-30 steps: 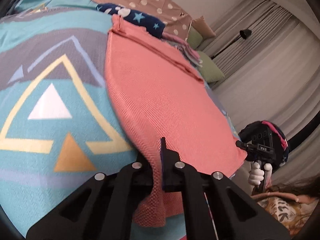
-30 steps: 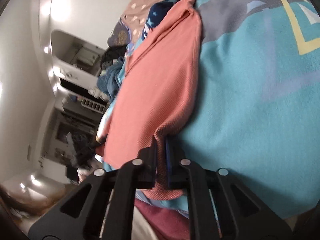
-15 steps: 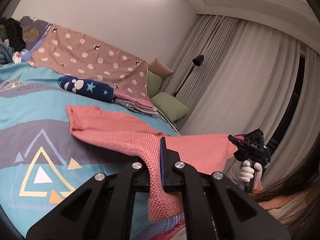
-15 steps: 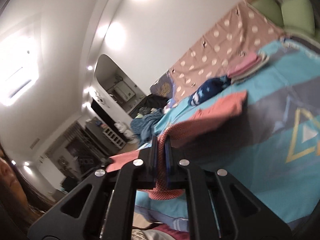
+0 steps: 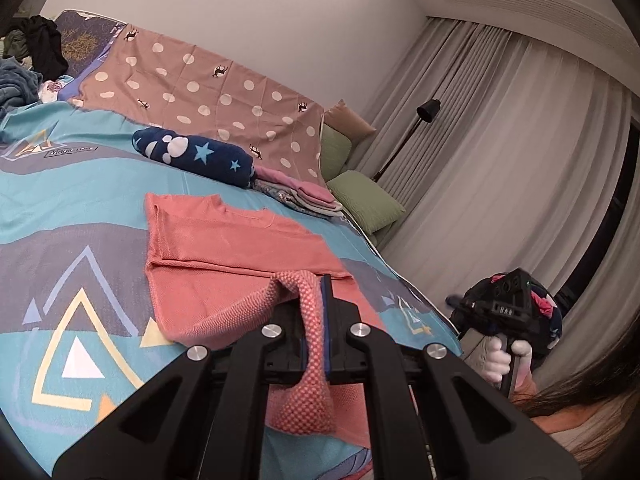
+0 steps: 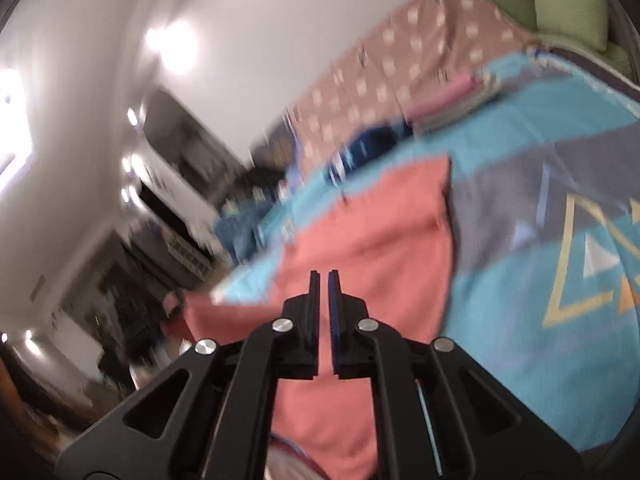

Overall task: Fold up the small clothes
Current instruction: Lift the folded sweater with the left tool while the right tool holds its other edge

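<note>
A salmon-pink knit top (image 5: 224, 252) lies on the teal patterned bedspread (image 5: 80, 200), its near part folded over. My left gripper (image 5: 318, 280) is shut on the top's near hem, which hangs between the jaws. My right gripper (image 6: 323, 276) has its jaws a narrow gap apart with nothing between them, above the pink top (image 6: 372, 248); that view is blurred. The right gripper also shows in the left wrist view (image 5: 500, 312), held beyond the bed's right edge.
A rolled navy star-print garment (image 5: 196, 156) and a stack of folded clothes (image 5: 304, 196) lie at the back. Green pillows (image 5: 368, 200) sit at the right, with a floor lamp (image 5: 424, 114) and curtains behind. Loose clothes (image 5: 24, 64) are piled far left.
Both grippers carried the near hem up and over toward the far side. The right gripper has let go of the fabric and drawn back; the left still holds its corner.
</note>
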Available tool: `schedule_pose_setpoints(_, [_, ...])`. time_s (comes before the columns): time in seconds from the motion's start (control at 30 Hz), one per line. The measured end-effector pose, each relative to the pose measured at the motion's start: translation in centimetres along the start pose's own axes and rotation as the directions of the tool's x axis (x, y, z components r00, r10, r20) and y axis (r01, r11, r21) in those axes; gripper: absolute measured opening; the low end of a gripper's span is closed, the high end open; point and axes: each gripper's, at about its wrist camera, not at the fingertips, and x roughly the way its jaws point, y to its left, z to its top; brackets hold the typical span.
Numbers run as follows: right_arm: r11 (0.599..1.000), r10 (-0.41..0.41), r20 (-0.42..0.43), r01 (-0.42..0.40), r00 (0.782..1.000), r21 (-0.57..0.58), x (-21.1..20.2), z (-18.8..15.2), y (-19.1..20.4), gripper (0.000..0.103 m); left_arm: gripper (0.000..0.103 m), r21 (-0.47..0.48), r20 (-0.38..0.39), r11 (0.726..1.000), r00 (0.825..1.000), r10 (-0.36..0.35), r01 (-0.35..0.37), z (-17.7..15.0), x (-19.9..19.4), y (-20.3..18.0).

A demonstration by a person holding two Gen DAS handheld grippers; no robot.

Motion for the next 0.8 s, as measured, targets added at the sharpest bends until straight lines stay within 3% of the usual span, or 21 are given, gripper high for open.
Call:
schedule_pose_setpoints(0.07, [1.0, -0.029, -0.091, 0.03, 0.995, 0.01, 1.4, -1.9, -1.0, 0.04, 0.004, 0.009, 0.001, 1.0, 1.0, -0.005, 0.005, 0.0, 0.1, 0.2])
schedule_pose_setpoints(0.1, [0.998, -0.051, -0.139, 0.054, 0.989, 0.012, 2.2, -2.9, -1.6, 0.043, 0.004, 0.012, 0.002, 1.0, 1.0, -0.004, 0.004, 0.0, 0.2, 0.3])
schedule_pose_setpoints(0.17, [0.993, -0.11, -0.22, 0.119, 0.969, 0.026, 3.7, -5.3, -3.0, 0.043, 0.004, -0.004, -0.004, 1.0, 1.0, -0.003, 0.003, 0.1, 0.7, 0.7])
schedule_pose_setpoints(0.23, [0.985, -0.103, -0.276, 0.137, 0.956, 0.107, 4.6, -7.2, -4.8, 0.043, 0.004, -0.011, -0.015, 1.0, 1.0, 0.004, -0.004, 0.2, 1.2, 0.8])
schedule_pose_setpoints(0.3, [0.981, -0.028, -0.245, 0.074, 0.969, 0.178, 3.6, -7.9, -5.7, 0.043, 0.004, 0.005, -0.018, 1.0, 1.0, 0.006, -0.006, 0.1, 1.3, 0.4])
schedule_pose_setpoints(0.47, [0.977, 0.022, -0.275, 0.038, 0.961, 0.212, 2.9, -8.9, -6.1, 0.041, 0.004, 0.015, -0.011, 1.0, 1.0, -0.002, 0.002, -0.5, 1.4, 0.2])
schedule_pose_setpoints(0.53, [0.967, 0.107, -0.287, -0.033, 0.952, 0.253, 4.6, -8.9, -6.5, 0.041, 0.004, 0.006, -0.007, 1.0, 1.0, 0.001, -0.001, -0.5, 1.4, 0.5])
schedule_pose_setpoints(0.57, [0.962, 0.128, -0.292, -0.048, 0.948, 0.267, 5.4, -8.7, -6.6, 0.032, 0.004, 0.002, -0.006, 1.0, 1.0, 0.005, -0.005, -0.5, 1.3, 0.5])
schedule_pose_setpoints(0.6, [0.96, 0.138, -0.298, -0.053, 0.944, 0.276, 6.0, -8.6, -6.4, 0.011, 0.004, -0.002, -0.001, 1.0, 1.0, 0.01, -0.01, -0.5, 1.2, 0.5])
schedule_pose_setpoints(0.67, [0.957, 0.142, -0.292, -0.055, 0.946, 0.286, 6.3, -8.2, -6.0, 0.006, 0.004, -0.008, 0.01, 1.0, 1.0, 0.013, -0.013, -0.4, 0.8, 0.6])
schedule_pose_setpoints(0.73, [0.936, 0.231, -0.19, -0.164, 0.954, 0.311, 4.7, -6.6, -5.2, 0.006, 0.004, -0.005, 0.024, 1.0, 1.0, 0.016, -0.016, -0.2, 0.2, 0.5])
schedule_pose_setpoints(0.8, [0.934, 0.274, -0.07, -0.247, 0.959, 0.259, 2.3, -4.2, -4.2, 0.006, 0.004, -0.006, 0.037, 1.0, 0.999, 0.019, -0.019, 0.1, -0.1, 0.7])
